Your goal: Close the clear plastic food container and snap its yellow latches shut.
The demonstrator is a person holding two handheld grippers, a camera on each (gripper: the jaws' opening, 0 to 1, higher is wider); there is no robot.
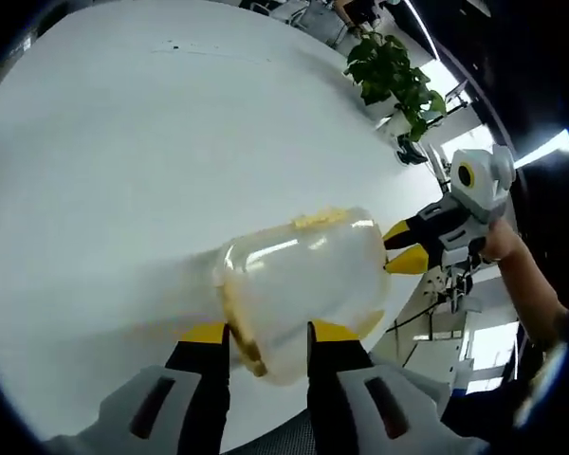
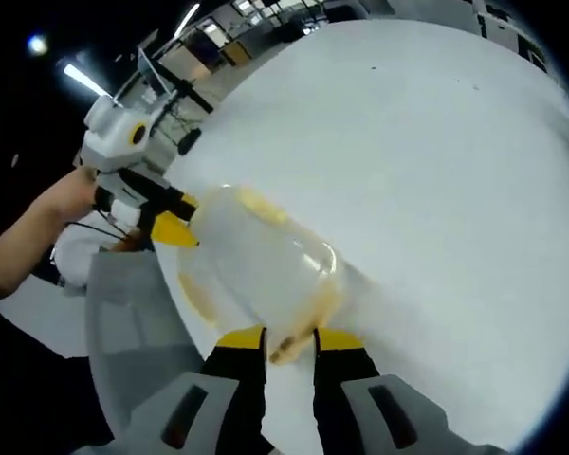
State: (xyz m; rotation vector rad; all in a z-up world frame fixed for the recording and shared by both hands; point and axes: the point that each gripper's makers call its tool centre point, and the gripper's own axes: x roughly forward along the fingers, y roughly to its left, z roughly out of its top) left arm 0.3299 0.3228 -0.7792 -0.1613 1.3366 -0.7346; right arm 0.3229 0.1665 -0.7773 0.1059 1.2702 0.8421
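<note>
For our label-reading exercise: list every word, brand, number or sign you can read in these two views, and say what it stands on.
None can be read. The clear container, the white table and both tongs, left and right, bear no visible writing.

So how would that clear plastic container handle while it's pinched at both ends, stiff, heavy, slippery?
The clear container looks thin-walled and empty apart from its yellow trim, so probably light and a bit flexible under the squeeze. Its glossy surface suggests it could slip. The left gripper and right gripper each pinch a narrow edge, so it may twist between them.
</note>
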